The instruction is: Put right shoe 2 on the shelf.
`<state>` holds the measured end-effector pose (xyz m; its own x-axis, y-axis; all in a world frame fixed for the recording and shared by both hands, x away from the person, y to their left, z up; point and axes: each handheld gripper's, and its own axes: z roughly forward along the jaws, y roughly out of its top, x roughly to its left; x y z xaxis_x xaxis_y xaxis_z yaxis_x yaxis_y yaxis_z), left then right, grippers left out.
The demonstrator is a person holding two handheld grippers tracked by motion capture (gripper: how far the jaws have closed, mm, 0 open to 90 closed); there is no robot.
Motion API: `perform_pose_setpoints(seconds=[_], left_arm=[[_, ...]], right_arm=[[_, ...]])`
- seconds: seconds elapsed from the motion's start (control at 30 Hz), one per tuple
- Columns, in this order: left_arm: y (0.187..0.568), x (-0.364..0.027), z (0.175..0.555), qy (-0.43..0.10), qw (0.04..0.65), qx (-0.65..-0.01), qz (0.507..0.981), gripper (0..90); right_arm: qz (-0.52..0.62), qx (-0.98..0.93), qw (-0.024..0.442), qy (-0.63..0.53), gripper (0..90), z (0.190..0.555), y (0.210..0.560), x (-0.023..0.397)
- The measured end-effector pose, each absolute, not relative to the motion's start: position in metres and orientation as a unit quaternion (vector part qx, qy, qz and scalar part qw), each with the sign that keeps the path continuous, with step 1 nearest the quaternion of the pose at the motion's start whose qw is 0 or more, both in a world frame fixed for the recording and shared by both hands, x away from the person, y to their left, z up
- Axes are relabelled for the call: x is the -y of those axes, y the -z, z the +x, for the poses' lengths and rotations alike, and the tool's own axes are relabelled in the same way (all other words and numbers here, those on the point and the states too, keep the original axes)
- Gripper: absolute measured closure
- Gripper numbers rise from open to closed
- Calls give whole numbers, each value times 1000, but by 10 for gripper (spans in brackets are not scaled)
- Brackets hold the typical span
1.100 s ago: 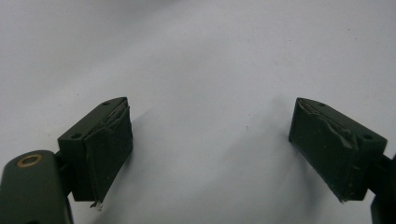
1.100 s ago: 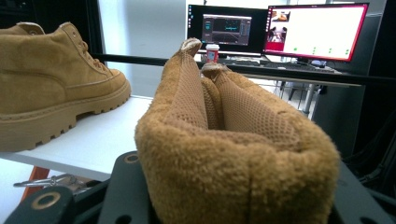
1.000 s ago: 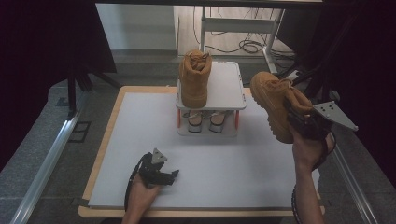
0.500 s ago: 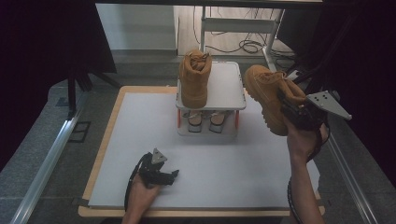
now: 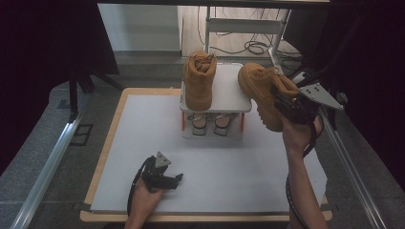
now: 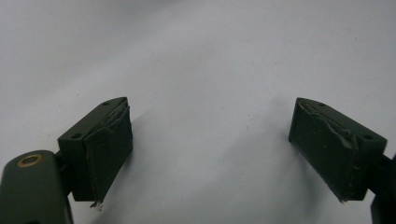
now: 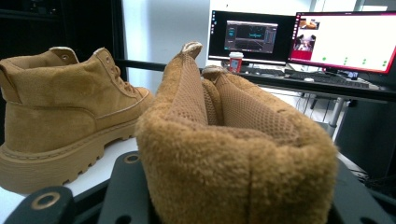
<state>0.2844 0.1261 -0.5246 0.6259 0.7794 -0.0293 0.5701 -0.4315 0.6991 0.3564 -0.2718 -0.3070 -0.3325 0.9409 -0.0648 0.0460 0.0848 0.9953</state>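
Dim, soft overhead light on the table (image 5: 143,143), dark surroundings, slight blur, bright glowing monitors (image 7: 345,39).

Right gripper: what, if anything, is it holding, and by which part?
The right gripper holds a tan suede boot by its padded heel collar, in the air beside the small shelf. The left gripper holds nothing.

Tan suede boot (image 5: 262,93) tilted, held in air beside shelf; second boot (image 5: 199,81) upright on shelf.

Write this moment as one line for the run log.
right gripper: shut on tan boot, held in air beside white rack | second boot: on rack top | left gripper: open, on table
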Motion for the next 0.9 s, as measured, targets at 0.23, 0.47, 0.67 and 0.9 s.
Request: perform_pose_setpoints(seconds=[0.23,0.47,0.67,0.9], left_arm=[[525,-126,284,-151,346,-405,833,133],[525,-126,284,-151,347,-405,832,133],[525,-126,284,-151,346,-405,833,133],[525,-126,284,-151,346,-405,833,133]], right_arm=[[403,-616,402,-544,541,367,308,260],[398,-621,398,-545,541,376,308,249],[396,-624,396,-545,540,382,307,243],[395,-627,395,-543,540,389,306,237]])
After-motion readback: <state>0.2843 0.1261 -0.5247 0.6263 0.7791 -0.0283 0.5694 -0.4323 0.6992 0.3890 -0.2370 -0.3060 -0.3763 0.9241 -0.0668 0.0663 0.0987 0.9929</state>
